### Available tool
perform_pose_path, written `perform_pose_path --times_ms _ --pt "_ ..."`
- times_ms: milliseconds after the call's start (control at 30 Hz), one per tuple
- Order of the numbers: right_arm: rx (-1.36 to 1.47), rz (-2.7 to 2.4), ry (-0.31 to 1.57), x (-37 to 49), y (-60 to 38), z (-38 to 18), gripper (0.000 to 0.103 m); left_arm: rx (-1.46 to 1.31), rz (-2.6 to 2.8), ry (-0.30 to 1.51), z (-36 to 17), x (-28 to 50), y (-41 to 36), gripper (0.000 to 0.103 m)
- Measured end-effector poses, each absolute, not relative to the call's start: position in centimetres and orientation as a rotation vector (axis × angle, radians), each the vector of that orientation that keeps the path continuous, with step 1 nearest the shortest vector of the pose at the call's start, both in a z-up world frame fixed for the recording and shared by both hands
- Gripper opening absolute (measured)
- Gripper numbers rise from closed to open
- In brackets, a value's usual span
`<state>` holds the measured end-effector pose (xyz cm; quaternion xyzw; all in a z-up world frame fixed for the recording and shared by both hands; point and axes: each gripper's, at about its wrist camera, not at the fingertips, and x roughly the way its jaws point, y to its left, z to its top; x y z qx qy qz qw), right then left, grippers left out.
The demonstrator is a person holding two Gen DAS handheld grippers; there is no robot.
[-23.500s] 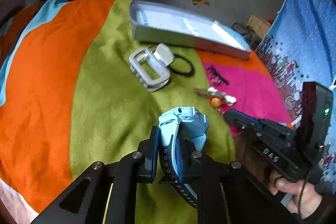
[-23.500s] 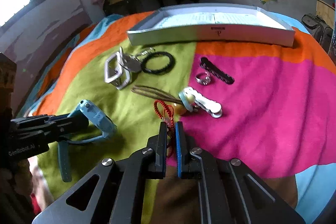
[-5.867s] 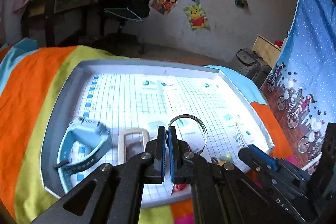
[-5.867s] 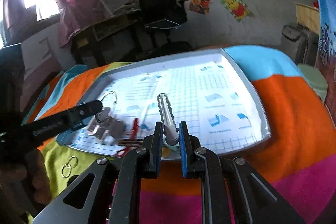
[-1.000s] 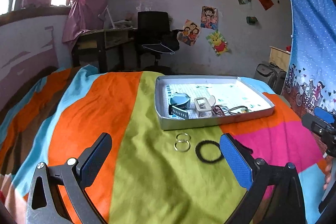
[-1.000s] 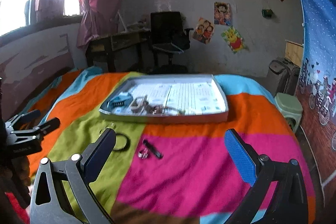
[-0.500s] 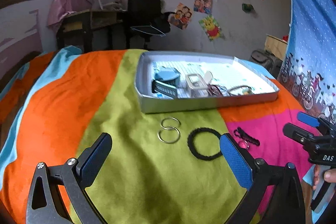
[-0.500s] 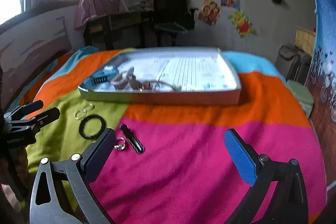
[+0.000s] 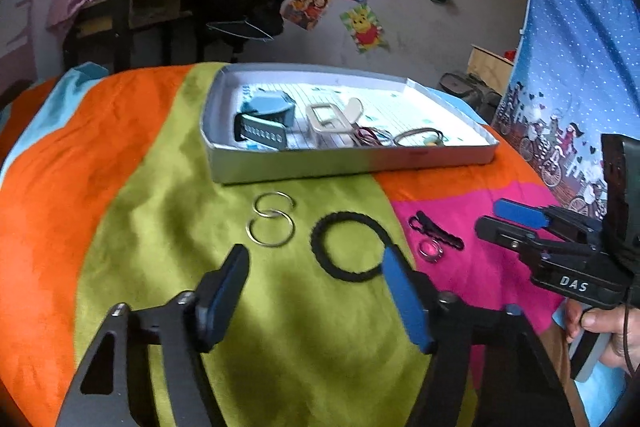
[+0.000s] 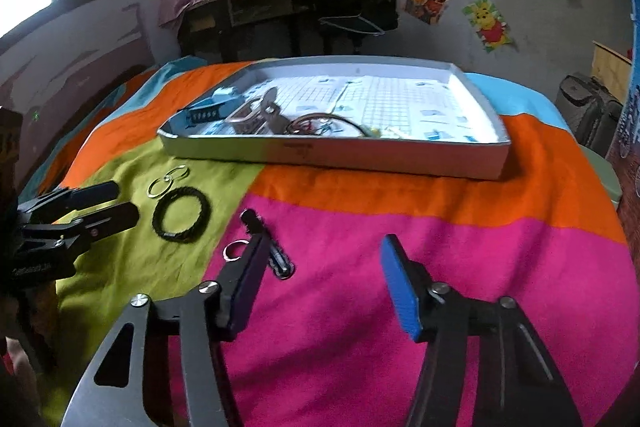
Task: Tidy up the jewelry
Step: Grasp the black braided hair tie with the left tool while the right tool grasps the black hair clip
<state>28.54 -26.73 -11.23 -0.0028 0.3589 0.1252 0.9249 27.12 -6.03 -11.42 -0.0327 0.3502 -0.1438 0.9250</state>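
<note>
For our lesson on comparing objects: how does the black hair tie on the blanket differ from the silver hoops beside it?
The hair tie is black, thick and textured; the hoops are thin, smooth, shiny metal. The hair tie is a single loop; the hoops are two overlapping rings. Both lie flat on the green stripe, outside the tray.

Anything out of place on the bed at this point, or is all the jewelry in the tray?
Not all. Four pieces lie on the blanket in front of the tray: linked silver hoops, a black hair tie, a small ring and a black clip.
</note>
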Motion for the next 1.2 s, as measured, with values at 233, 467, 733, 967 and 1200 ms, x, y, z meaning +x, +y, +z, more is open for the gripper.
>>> perform_pose_path --times_ms 233,467,733,967,1200 --pt "-0.069 0.306 0.772 28.5 -25.4 -11.8 0.037 -0.073 -0.302 0.783 -12.7 28.4 -6.6 0.046" --pt "-0.073 0.327 0.814 29.2 -25.0 -12.7 0.033 -0.111 -0.306 0.792 -13.1 29.0 -6.4 0.04" --pt "-0.075 0.332 0.833 29.8 -24.7 -13.3 0.028 -0.147 -0.306 0.813 -13.8 30.1 -6.2 0.03" --pt "-0.087 0.364 0.846 29.9 -23.6 -13.5 0.014 -0.133 -0.305 0.814 -13.9 29.8 -6.4 0.021" --pt "-0.079 0.365 0.865 29.5 -22.9 -13.7 0.011 -0.138 -0.305 0.829 -14.1 29.9 -6.5 0.006"
